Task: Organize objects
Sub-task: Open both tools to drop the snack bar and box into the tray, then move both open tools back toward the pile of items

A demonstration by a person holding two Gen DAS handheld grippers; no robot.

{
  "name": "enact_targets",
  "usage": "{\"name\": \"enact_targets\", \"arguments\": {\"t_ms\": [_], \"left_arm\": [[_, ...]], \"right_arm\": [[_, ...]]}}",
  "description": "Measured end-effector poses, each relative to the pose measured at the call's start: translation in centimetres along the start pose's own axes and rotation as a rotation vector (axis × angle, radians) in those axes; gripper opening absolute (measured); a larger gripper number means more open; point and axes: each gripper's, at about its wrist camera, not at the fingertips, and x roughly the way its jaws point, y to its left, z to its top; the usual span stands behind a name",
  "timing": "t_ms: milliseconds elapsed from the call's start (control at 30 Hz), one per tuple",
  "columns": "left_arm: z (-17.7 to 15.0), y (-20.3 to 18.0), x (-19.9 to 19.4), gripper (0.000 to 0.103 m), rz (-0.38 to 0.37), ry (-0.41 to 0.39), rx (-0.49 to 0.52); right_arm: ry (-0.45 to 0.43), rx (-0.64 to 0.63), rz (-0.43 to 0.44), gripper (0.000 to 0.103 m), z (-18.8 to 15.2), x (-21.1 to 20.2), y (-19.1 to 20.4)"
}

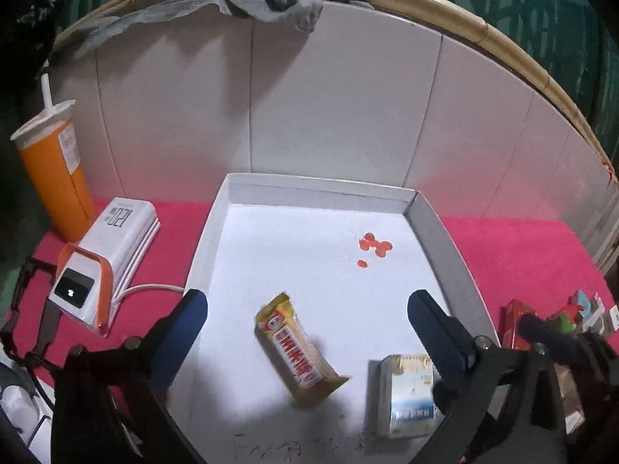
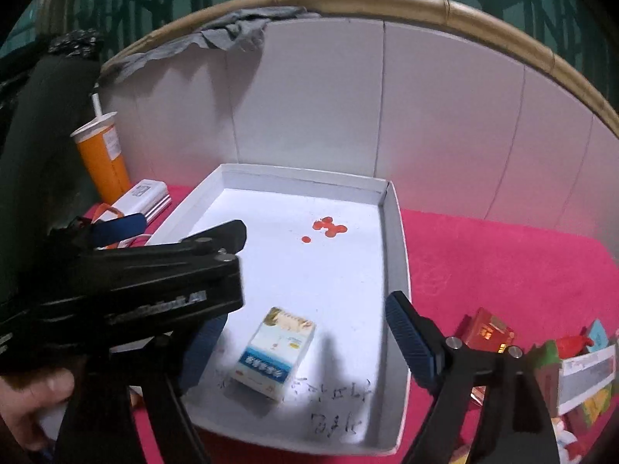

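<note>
Inside the white tray [image 1: 216, 232], the snack bar [image 1: 298, 348] lies diagonally between the released left gripper [image 1: 307, 309], while the small carton [image 2: 274, 352] lies between the released right gripper [image 2: 301, 332].

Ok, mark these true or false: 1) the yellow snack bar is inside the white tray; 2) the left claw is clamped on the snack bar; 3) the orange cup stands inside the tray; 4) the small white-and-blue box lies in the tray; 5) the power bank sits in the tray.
1) The yellow snack bar lies in the white tray: true.
2) False: the left claw is open, empty.
3) False: the orange cup stands outside, left.
4) The white-and-blue box lies in the tray: true.
5) False: the power bank sits on the pink cloth.
</note>
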Motion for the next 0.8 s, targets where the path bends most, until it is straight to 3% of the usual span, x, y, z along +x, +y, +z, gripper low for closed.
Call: {"name": "enact_targets", "arguments": {"t_ms": [233, 367, 500, 667, 800], "left_arm": [[-0.4, -0.6, -2.1, 0.103, -0.013, -0.037, -0.010], [-0.7, -0.8, -4.8, 0.103, -0.079, -0.088, -0.016], [-1.7, -2.4, -7.1, 0.103, -0.157, -0.106, 0.014], [-3.5, -6.2, -9.4, 0.103, -0.268, -0.102, 0.106], [-5.6, -10.0, -10.3, 0.103, -0.355, -0.050, 0.197]], "right_arm": [[-0.096, 0.009, -0.031, 0.093, -1.3, -5.6, -1.5], [-0.189, 0.076, -0.043, 0.093, -2.2, -10.5, -4.5], [-0.302, 0.186, -0.115, 0.096, -3.4, -16.4, -9.5], [-0.334, 0.332, -0.194, 0.098, -5.9, -20.6, -15.4], [-0.292, 0.425, -0.262, 0.098, -9.4, -21.8, -19.3]]}}
